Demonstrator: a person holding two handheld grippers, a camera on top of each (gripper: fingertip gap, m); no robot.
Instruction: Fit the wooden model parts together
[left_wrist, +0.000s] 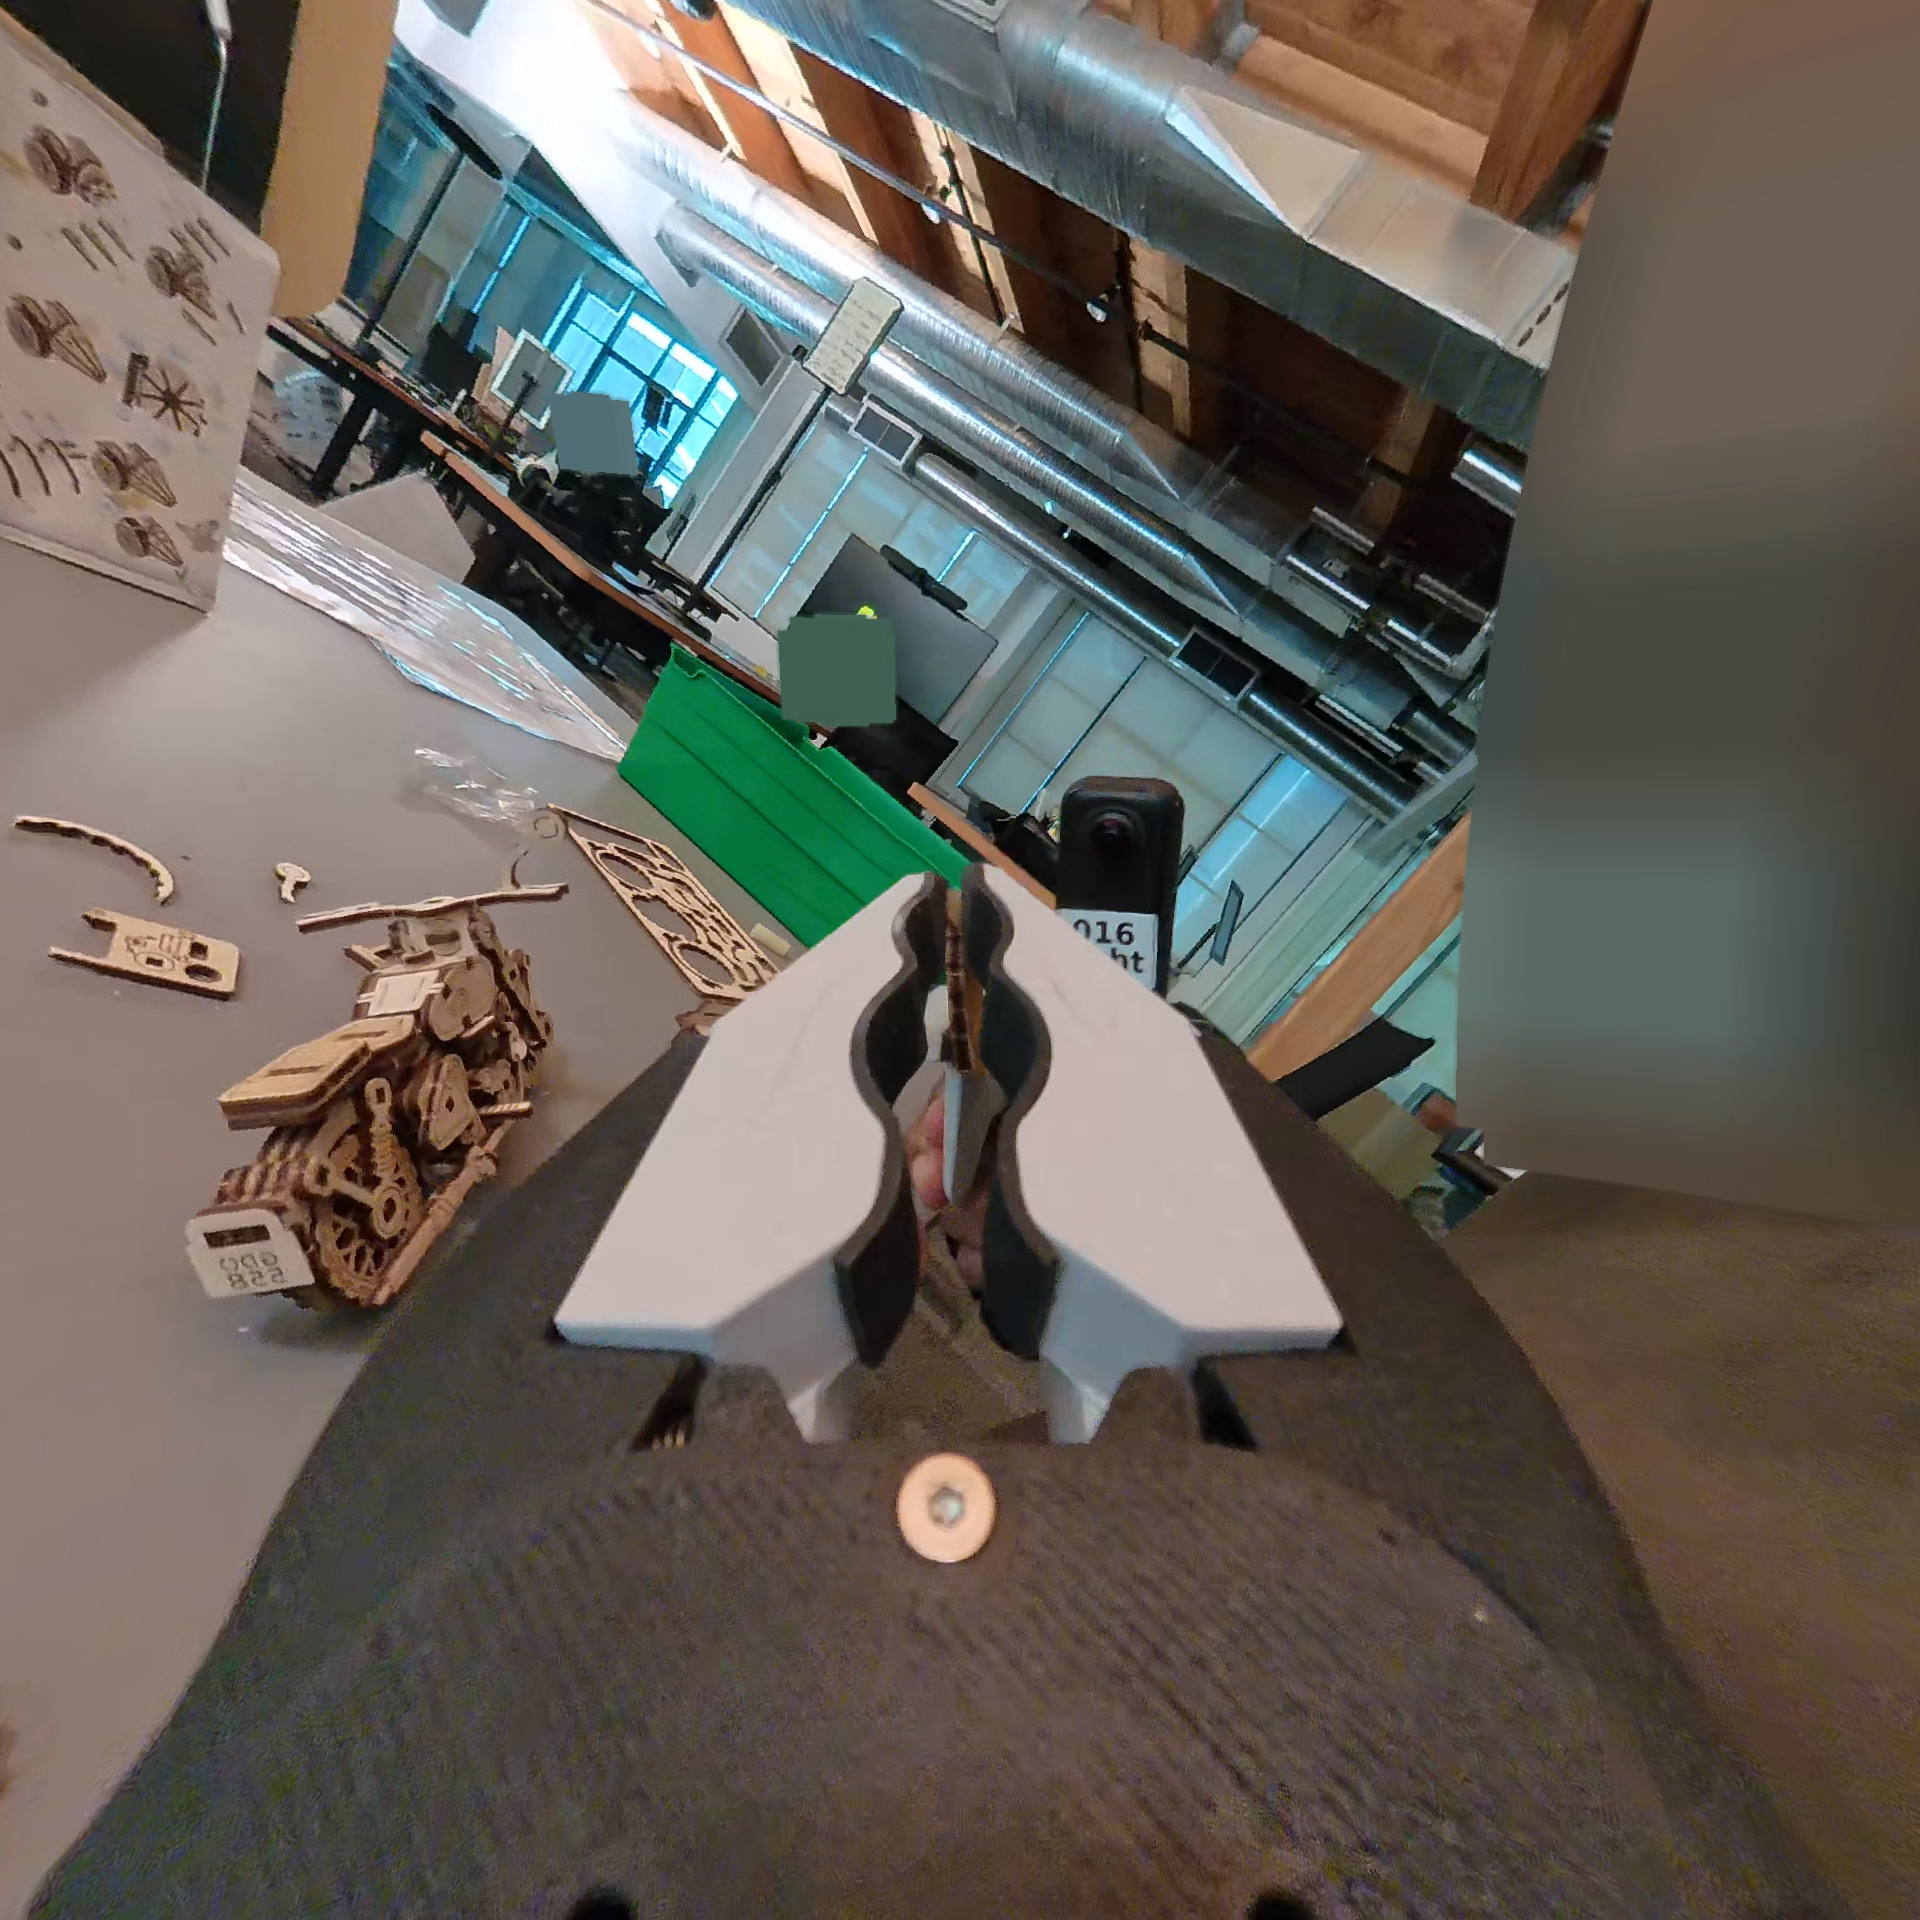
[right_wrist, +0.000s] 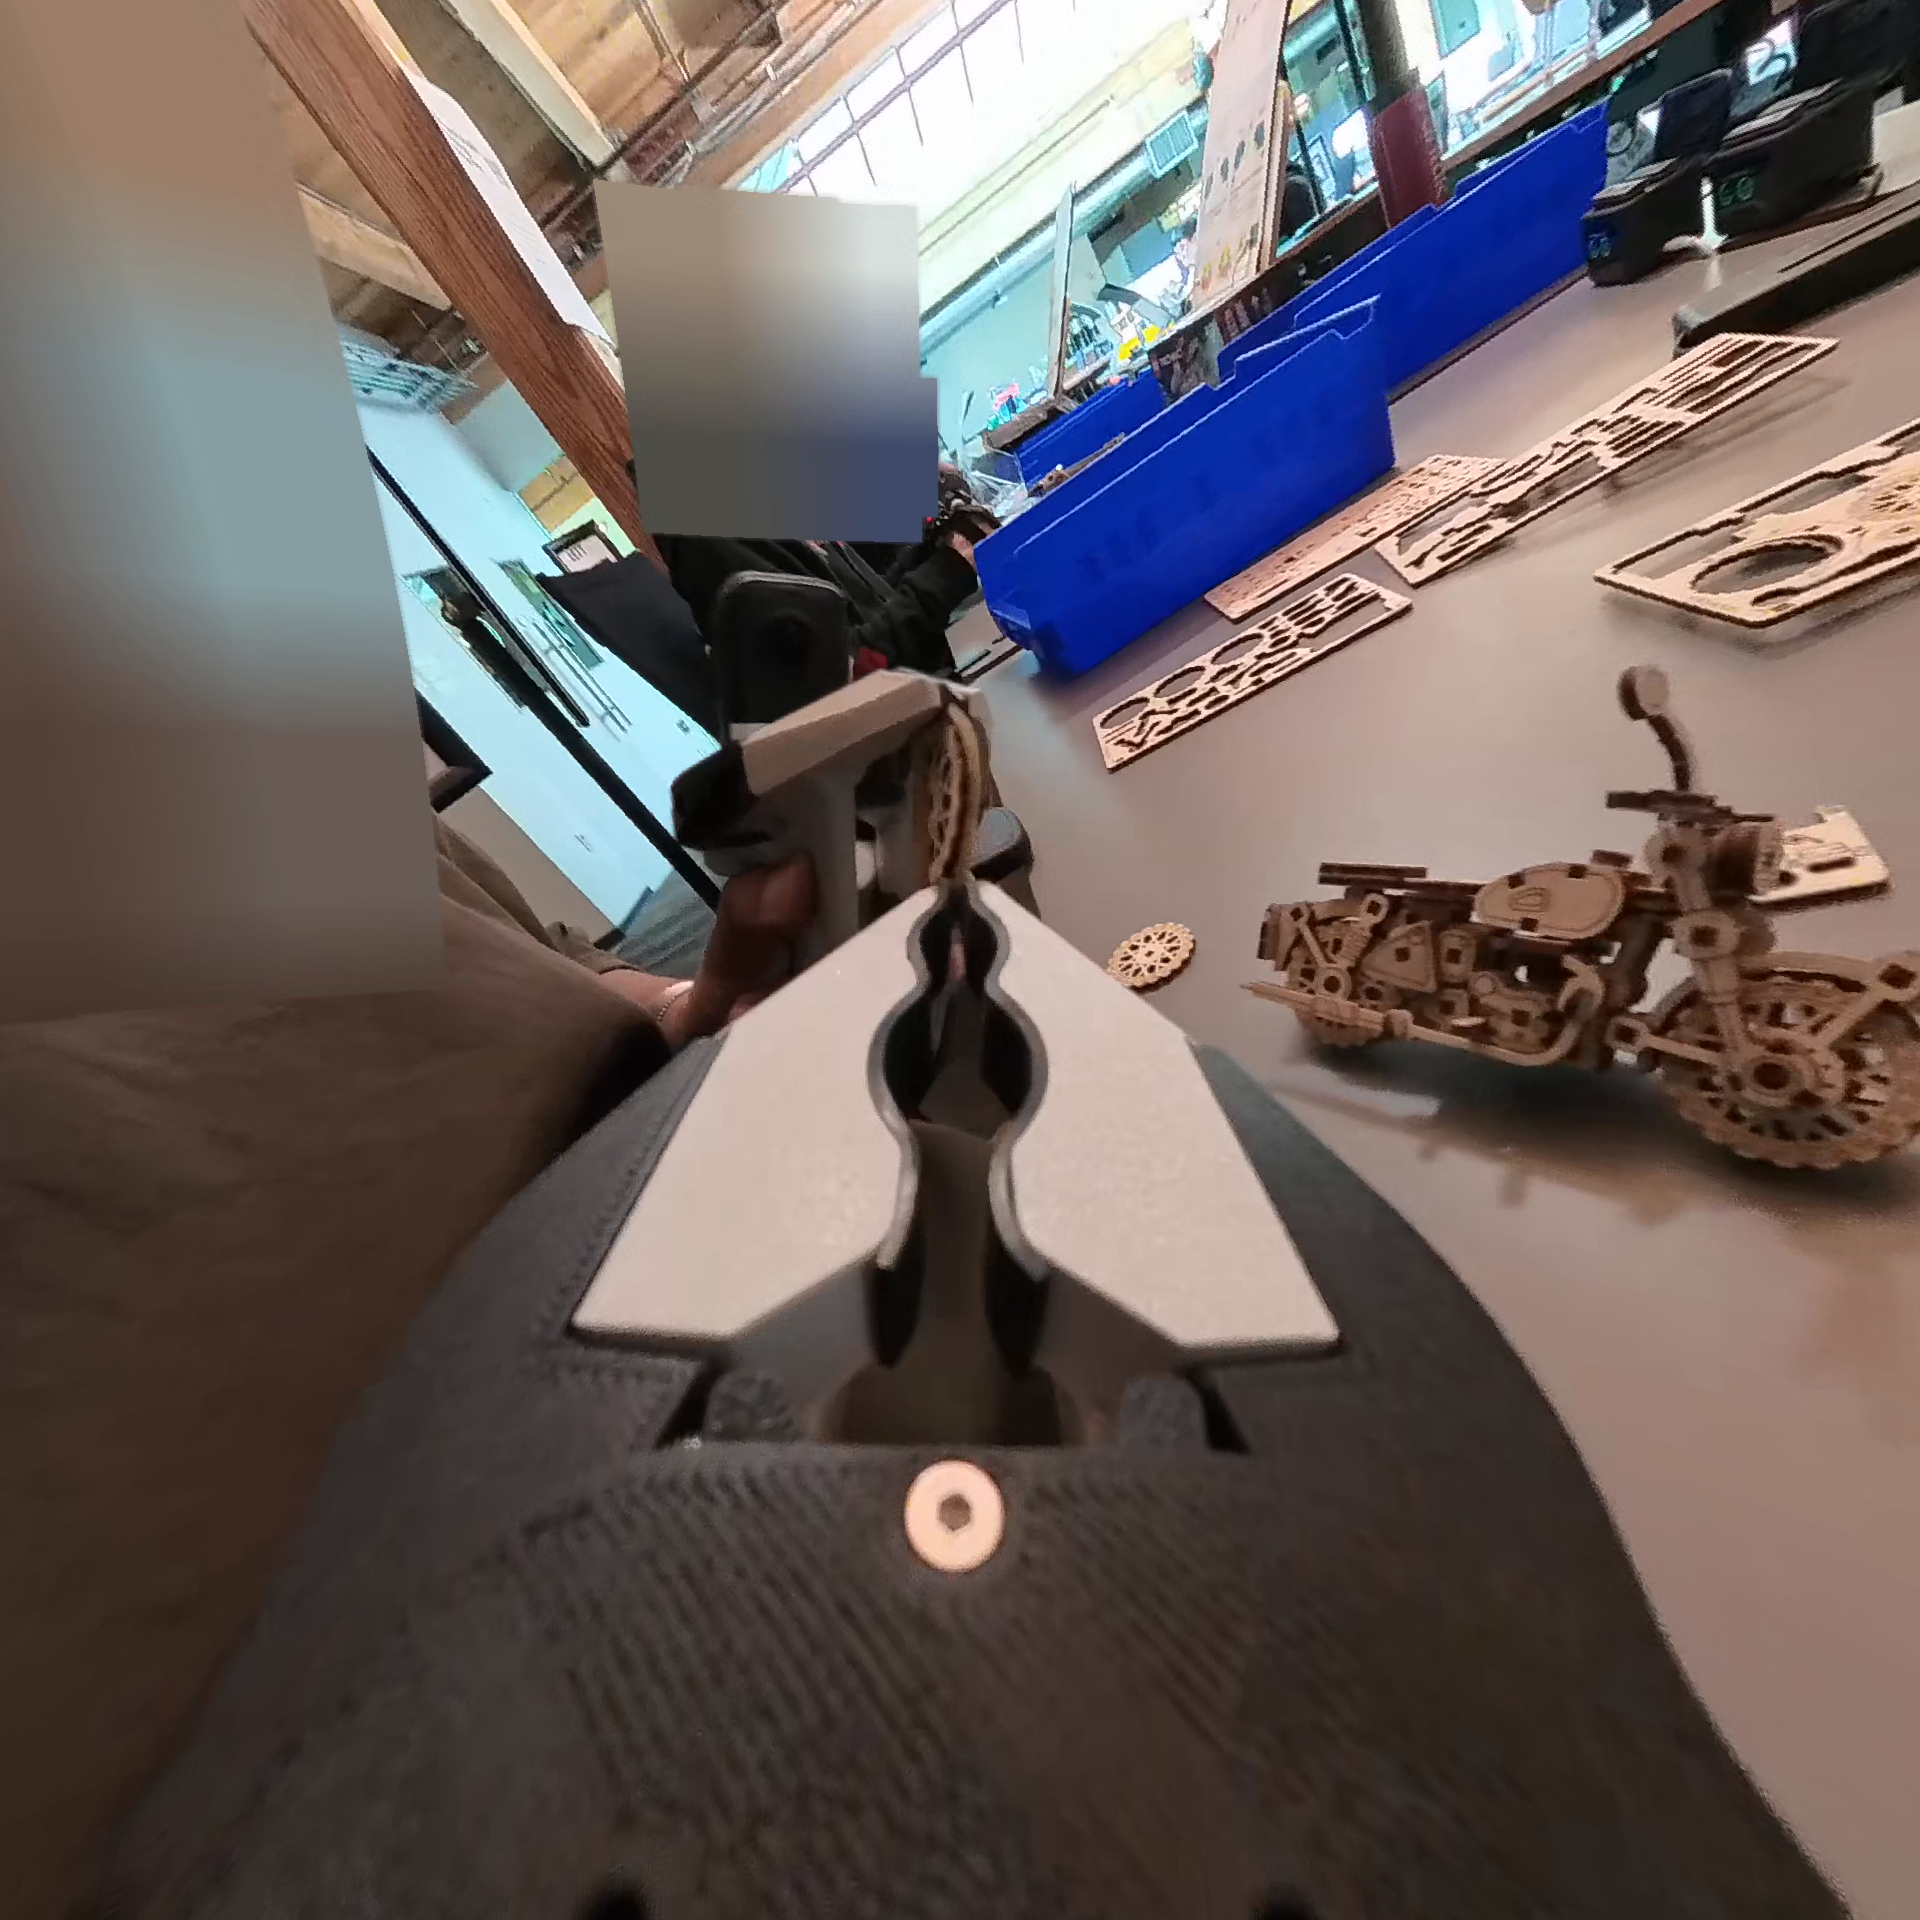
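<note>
Wooden wheel (right_wrist: 948, 792) sat clamped edge-on in your left gripper (left_wrist: 954, 894), raised above the grey table (left_wrist: 312, 727). Your right gripper (right_wrist: 961, 902) met its lower rim, jaws nearly together. Nearby stood the wooden motorcycle (right_wrist: 1621, 987).

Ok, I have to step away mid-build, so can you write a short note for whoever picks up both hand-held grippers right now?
Left hand-held gripper: shut on a thin wooden wheel part, held edge-up in the air.
Right hand-held gripper: tips nearly closed, meeting that part's lower edge; what it grips is unclear.
Wooden motorcycle model stands mostly built on the grey table; a loose gear lies beside it, part sheets behind.
Left: join the held parts and fit them on the model.
</note>
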